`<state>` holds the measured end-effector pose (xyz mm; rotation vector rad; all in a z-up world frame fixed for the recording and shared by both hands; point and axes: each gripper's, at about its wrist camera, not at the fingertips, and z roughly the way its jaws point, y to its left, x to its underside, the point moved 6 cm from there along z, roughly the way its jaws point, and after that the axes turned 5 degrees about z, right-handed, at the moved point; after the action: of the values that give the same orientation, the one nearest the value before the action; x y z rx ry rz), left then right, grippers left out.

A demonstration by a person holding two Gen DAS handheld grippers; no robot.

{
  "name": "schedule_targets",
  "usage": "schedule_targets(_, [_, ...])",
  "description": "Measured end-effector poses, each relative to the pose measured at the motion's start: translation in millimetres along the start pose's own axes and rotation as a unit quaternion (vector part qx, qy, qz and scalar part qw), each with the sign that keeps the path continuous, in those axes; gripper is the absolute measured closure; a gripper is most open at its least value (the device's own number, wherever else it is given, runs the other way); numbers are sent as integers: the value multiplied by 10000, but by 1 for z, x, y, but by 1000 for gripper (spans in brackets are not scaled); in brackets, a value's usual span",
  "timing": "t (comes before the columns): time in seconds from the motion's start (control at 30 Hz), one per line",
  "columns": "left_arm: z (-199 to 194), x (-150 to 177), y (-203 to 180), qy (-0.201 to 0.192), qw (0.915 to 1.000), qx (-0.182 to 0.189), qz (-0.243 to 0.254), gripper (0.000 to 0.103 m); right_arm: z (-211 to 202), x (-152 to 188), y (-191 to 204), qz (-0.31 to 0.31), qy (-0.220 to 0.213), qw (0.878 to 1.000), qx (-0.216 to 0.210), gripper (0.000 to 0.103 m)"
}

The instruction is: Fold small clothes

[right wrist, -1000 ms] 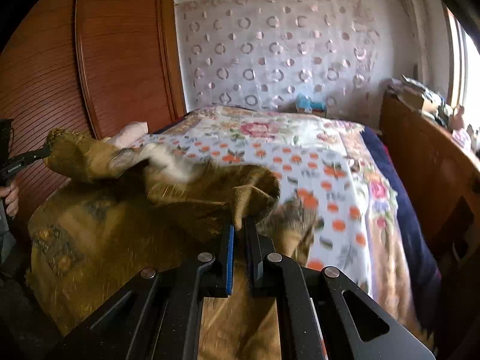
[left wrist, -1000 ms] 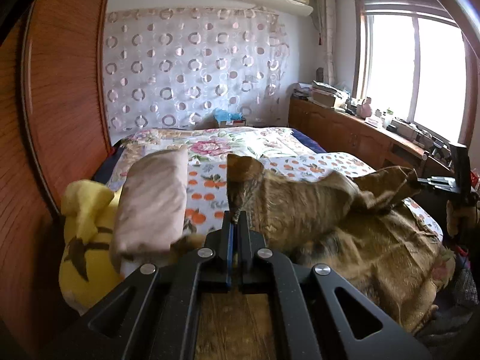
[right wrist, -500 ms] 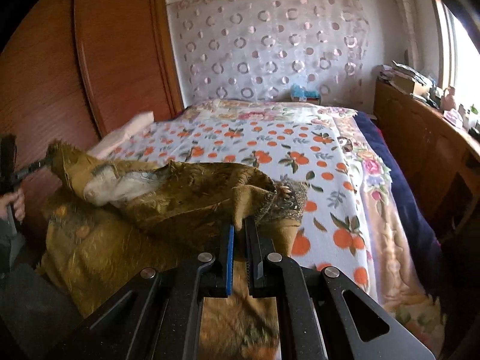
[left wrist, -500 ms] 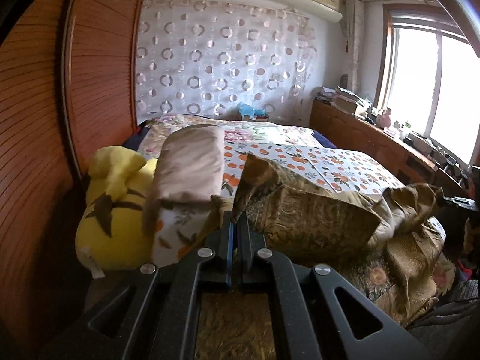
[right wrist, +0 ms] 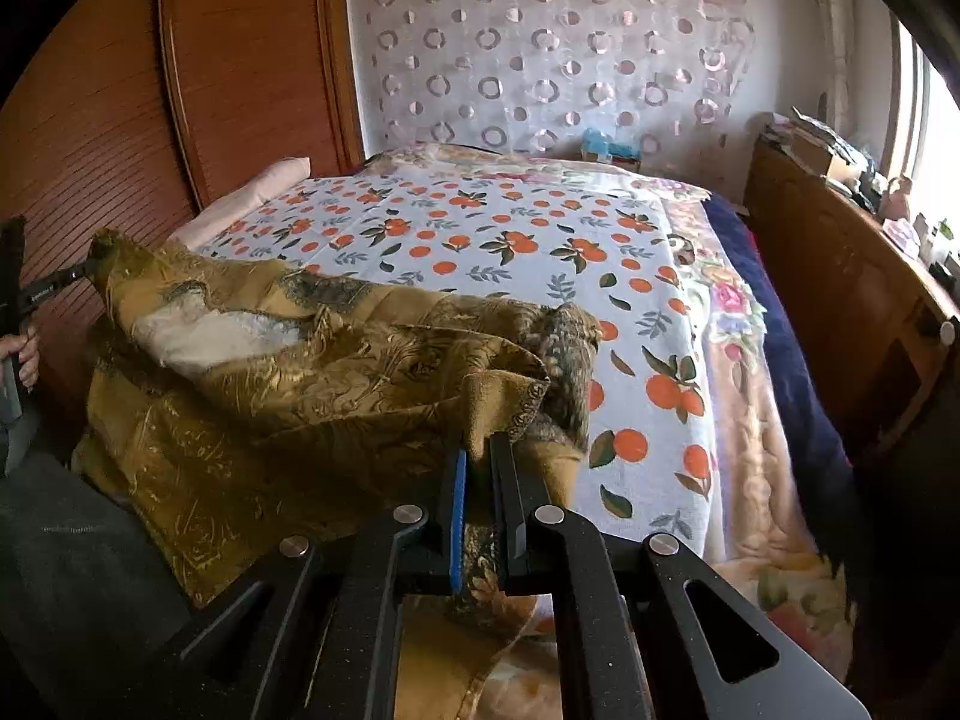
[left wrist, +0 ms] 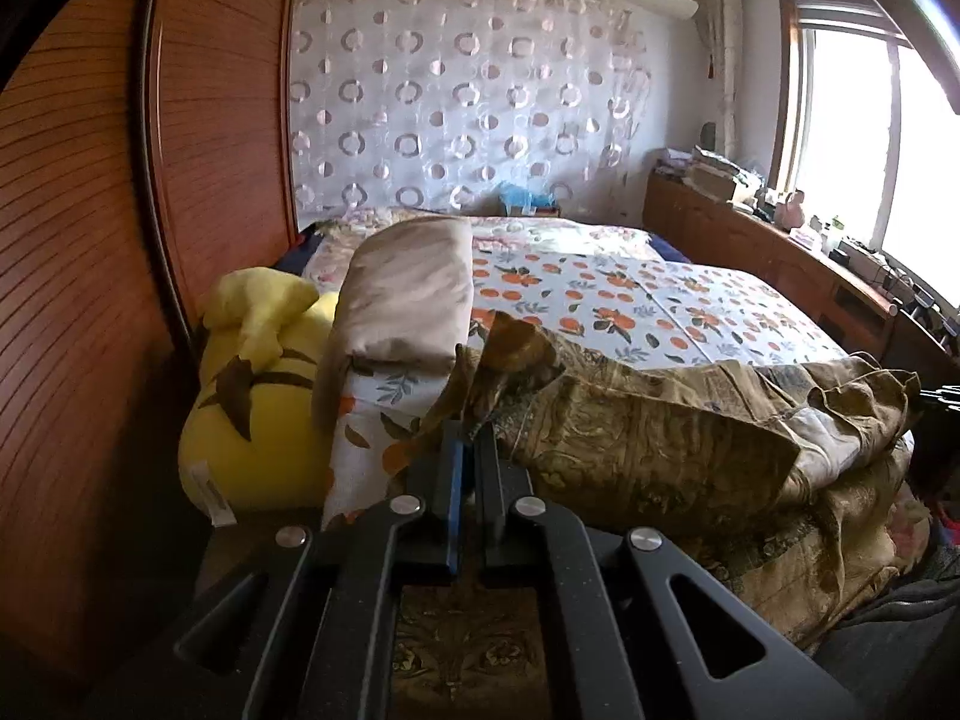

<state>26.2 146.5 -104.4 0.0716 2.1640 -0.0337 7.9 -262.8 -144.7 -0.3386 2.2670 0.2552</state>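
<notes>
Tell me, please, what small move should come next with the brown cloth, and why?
Probably carry both pinched corners forward and lay them down flat. The left gripper and right gripper are each shut on a corner of the brown garment, which sags in loose bunches between them over the near edge of the bed.

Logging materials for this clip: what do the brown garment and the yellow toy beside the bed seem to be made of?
Brown garment: looks like thin woven fabric with a slight sheen and a gold-brown pattern; it creases sharply and shows a pale inner face. Yellow toy: apparently soft matte plush, rounded and stuffed, with a sewn-in white tag.
</notes>
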Motion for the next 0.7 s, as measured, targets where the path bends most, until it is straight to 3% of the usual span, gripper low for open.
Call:
schedule_targets(0.1, [-4, -4, 2, -35, 9999, -92, 27, 92, 0, 2, 1, -27, 1, 10000, 23, 97])
schedule_targets(0.37, [-7, -31, 6, -198, 9997, -21, 158, 40, -3, 0, -7, -17, 15, 9995, 329, 92])
schedule_targets(0.5, [9, -47, 9, -132, 9994, -34, 310, 34, -15, -10, -11, -28, -163, 9986, 500, 87])
schedule_targets(0.7, [43, -65, 5, 59, 9981, -36, 610, 34, -12, -30, -15, -83, -383, 9965, 739, 52])
